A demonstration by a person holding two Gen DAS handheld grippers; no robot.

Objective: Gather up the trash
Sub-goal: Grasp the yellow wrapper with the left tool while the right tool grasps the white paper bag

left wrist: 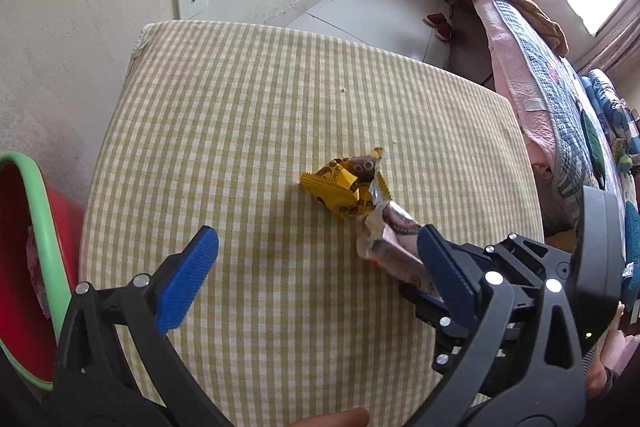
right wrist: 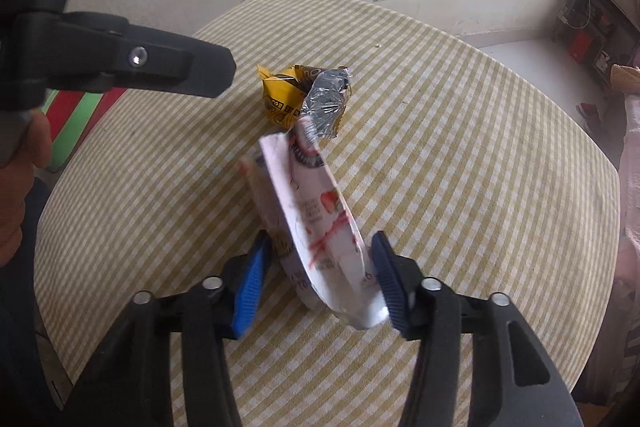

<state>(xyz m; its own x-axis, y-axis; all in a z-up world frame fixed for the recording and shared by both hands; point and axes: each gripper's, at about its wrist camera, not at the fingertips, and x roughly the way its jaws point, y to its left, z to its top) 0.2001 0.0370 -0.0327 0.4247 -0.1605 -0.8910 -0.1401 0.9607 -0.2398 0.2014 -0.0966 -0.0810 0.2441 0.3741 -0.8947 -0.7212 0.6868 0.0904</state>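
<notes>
Trash lies mid-way on the checked tablecloth [left wrist: 248, 99]: beside the red bin [left wrist: 24, 247], my left claw [left wrist: 316, 247] gapes empty, my right claw [right wrist: 316, 267] pinches the pink wrapper [right wrist: 316, 211], touching the yellow wrapper [right wrist: 280, 95].

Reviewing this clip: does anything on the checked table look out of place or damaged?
Two pieces of litter sit mid-table: a crumpled yellow wrapper, torn open with its silver lining showing, and a creased pink-and-white packet standing on edge between the right tool's fingers. A few small crumbs lie farther back.
</notes>
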